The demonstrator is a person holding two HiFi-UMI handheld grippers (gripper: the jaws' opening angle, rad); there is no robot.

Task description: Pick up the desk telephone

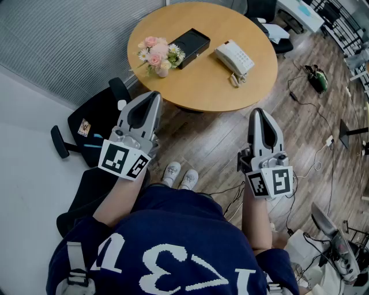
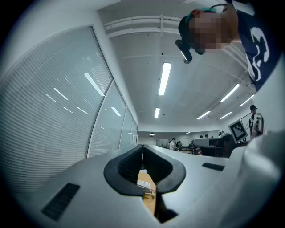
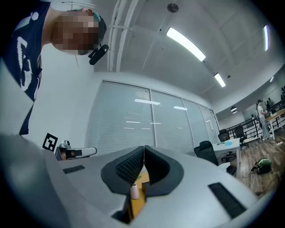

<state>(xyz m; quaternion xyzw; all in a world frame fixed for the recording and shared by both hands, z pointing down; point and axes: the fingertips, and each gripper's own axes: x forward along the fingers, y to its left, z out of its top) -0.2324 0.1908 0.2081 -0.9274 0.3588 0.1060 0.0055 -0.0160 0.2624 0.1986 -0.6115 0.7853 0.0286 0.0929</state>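
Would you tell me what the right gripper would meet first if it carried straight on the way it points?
Likely the blind-covered glass wall: the shut right gripper aims above the round table, though depth is unclear.

Office room. Floor (image 1: 213, 144): brown wood planks, with loose cables (image 1: 316, 107) trailing across it on the right. A round table (image 1: 202, 92) with a light wood top stands on the planks, near a glass partition (image 1: 69, 34) hung with closed grey-white horizontal blinds. Black office chair (image 1: 95, 118) near the table's left edge, close to a plain white wall (image 1: 23, 190). White desk (image 1: 300, 12) beyond the table's far right edge, another dark chair (image 1: 260, 8) between the two. Black railing (image 1: 346, 23) at far right. Ceiling white, with long strip lights (image 2: 164, 78) lit in rows and white pipes (image 2: 133, 21) above the partition. Open-plan area farther off: desks, people, too small to detail.
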